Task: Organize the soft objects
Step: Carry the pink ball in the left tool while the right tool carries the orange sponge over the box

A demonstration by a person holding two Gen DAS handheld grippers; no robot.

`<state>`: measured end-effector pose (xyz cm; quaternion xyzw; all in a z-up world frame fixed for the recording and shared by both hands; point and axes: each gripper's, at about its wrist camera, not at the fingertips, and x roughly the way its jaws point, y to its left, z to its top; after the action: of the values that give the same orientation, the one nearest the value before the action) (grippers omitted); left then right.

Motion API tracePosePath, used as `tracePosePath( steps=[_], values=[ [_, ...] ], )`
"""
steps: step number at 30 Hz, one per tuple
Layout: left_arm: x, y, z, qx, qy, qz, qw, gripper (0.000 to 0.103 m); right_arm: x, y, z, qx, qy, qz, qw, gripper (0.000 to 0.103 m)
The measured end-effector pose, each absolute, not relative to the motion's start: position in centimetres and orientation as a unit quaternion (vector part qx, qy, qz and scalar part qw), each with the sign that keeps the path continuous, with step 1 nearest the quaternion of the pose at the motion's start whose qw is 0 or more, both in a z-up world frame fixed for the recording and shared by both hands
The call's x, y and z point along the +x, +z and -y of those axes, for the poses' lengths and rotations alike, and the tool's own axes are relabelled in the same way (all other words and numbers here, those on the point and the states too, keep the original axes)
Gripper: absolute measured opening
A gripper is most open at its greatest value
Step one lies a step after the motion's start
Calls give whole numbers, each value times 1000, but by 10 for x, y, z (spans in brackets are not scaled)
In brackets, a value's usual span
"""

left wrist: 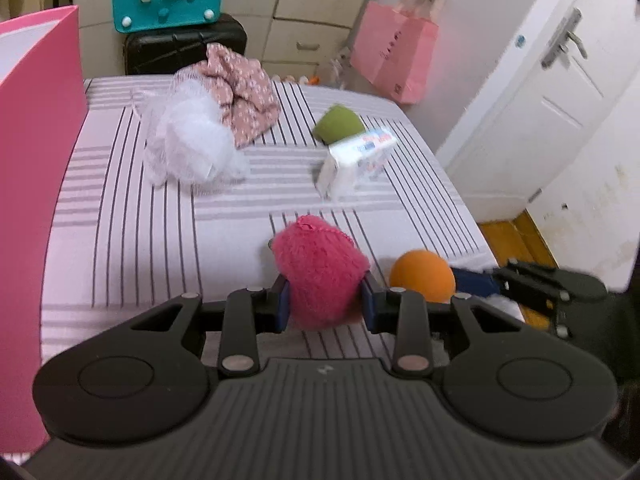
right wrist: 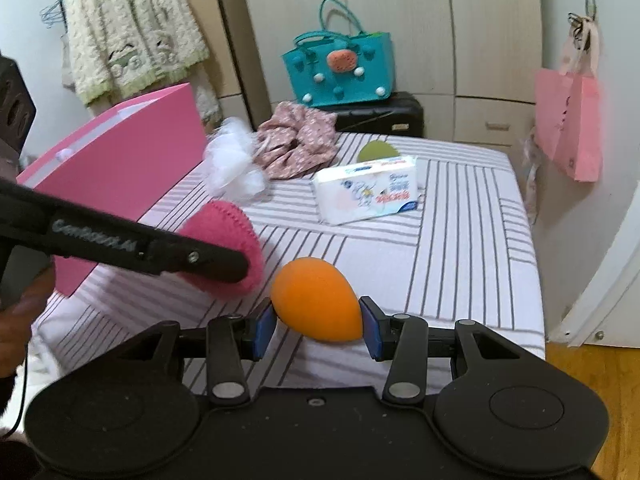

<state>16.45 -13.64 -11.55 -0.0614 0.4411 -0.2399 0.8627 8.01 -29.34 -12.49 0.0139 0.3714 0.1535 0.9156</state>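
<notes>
My left gripper (left wrist: 325, 304) is shut on a fuzzy pink heart-shaped pad (left wrist: 320, 272), held just above the striped bed near its front edge; the pad also shows in the right wrist view (right wrist: 228, 232). My right gripper (right wrist: 316, 326) is shut on an orange egg-shaped sponge (right wrist: 316, 300), which shows in the left wrist view (left wrist: 422, 276) just right of the pad. Farther back on the bed lie a white mesh puff (left wrist: 192, 140), a pink floral scrunchie (left wrist: 244, 92), a green sponge (left wrist: 338, 122) and a white tissue pack (left wrist: 356, 156).
An open pink box (right wrist: 120, 160) stands on the bed's left side. A teal bag (right wrist: 340, 68) sits on a black case behind the bed. A pink paper bag (right wrist: 568, 128) hangs at the right. The bed's right edge drops to a wooden floor (right wrist: 592, 364).
</notes>
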Motion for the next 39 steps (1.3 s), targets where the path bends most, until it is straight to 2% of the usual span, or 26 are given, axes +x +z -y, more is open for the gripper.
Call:
tracePosePath(
  steps=[7, 16, 25, 39],
  values=[
    [135, -110, 116, -37, -259, -476, 839, 33, 67, -113, 287, 19, 192, -409, 892, 50],
    [108, -85, 79, -55, -278, -509, 813, 33, 57, -86, 264, 20, 261, -465, 846, 50],
    [79, -48, 41, -25, -276, -528, 803, 33, 48, -48, 222, -6, 334, -478, 812, 50],
    [41, 19, -14, -12, -264, -459, 848, 33, 50, 22, 163, -51, 397, -423, 813, 50]
  ],
)
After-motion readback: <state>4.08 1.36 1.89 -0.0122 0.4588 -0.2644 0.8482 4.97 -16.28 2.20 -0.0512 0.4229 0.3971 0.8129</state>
